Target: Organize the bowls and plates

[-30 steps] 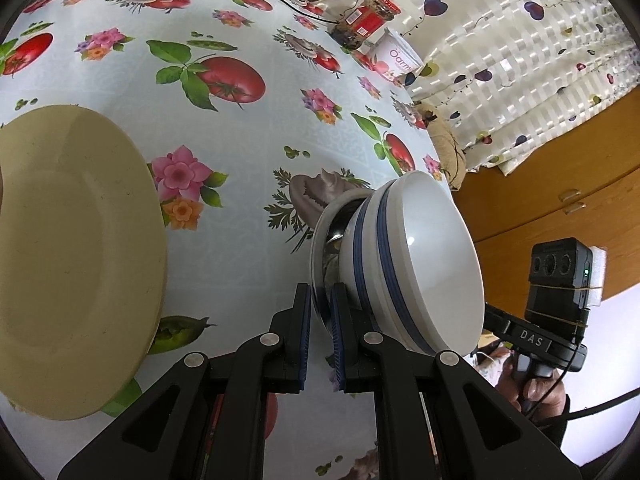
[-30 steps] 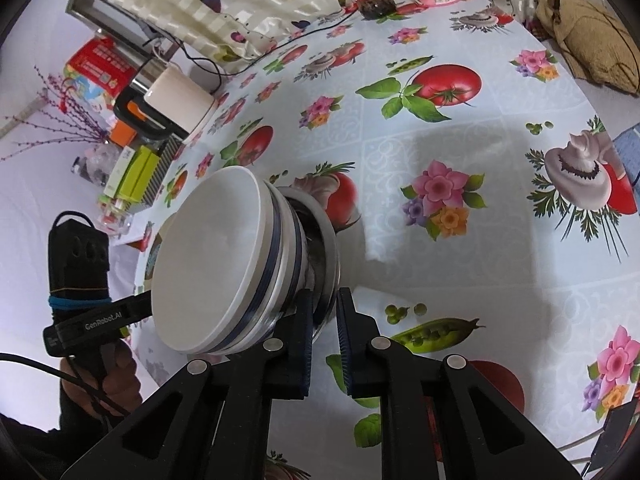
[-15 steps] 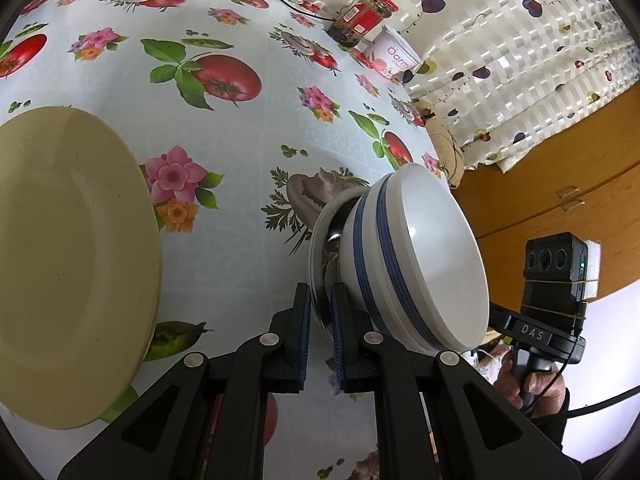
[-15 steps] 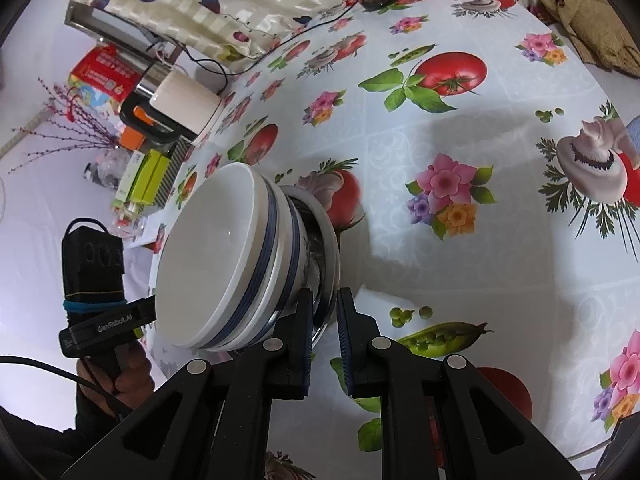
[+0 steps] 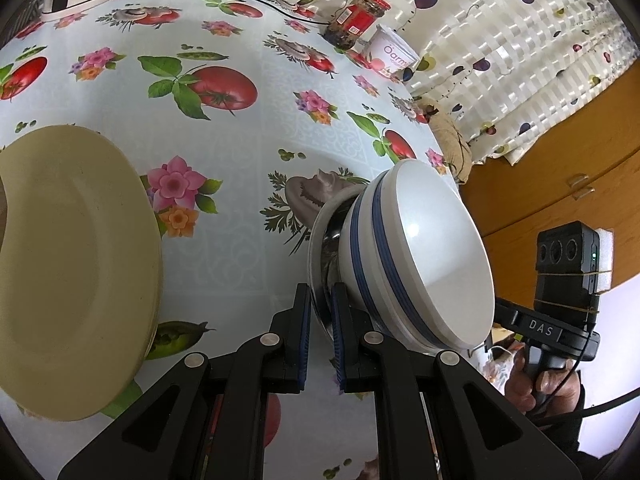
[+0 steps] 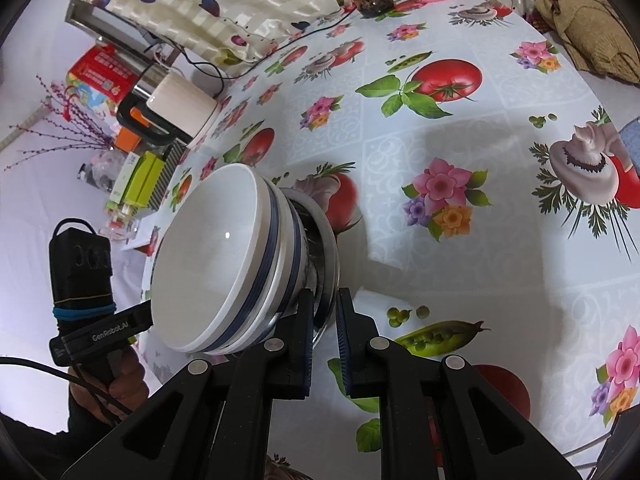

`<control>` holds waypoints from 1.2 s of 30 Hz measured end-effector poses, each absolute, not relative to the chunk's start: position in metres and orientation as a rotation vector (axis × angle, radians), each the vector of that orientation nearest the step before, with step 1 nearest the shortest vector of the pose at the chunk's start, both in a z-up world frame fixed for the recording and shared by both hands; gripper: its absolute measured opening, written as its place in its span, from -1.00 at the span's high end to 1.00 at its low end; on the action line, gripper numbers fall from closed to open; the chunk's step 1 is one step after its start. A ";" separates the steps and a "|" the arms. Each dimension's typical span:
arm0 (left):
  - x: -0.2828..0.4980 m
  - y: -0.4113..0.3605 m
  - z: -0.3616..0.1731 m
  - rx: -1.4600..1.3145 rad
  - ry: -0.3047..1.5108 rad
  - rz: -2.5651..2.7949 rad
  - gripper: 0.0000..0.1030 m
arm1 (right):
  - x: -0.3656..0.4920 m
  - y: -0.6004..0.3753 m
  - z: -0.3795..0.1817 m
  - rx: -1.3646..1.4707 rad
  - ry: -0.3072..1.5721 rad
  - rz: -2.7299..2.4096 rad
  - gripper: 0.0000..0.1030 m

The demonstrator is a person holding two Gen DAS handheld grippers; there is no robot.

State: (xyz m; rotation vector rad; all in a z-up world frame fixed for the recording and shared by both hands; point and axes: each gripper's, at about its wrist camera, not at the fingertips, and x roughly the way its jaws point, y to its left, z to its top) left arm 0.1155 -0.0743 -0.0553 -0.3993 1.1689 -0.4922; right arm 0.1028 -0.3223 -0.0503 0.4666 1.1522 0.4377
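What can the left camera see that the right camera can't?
Only the left camera shows the big tan plate and the wooden cabinet. Only the right camera shows the kettle and the red box. Both show the stacked bowls pinched at the metal rim by each hand-held gripper, left and right, plus the yogurt tub and jar.
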 end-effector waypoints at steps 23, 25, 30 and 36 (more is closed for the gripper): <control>0.115 -0.058 -0.031 -0.379 1.106 -0.456 0.81 | 0.112 -0.303 -0.029 0.415 1.122 0.453 0.77; 0.114 -0.055 -0.026 -0.379 1.094 -0.449 0.81 | 0.113 -0.300 -0.026 0.411 1.117 0.460 0.77; 0.113 -0.040 -0.017 -0.386 1.068 -0.427 0.81 | 0.118 -0.287 -0.018 0.392 1.107 0.483 0.77; 0.108 -0.020 -0.010 -0.398 1.045 -0.394 0.81 | 0.124 -0.267 -0.010 0.364 1.103 0.516 0.77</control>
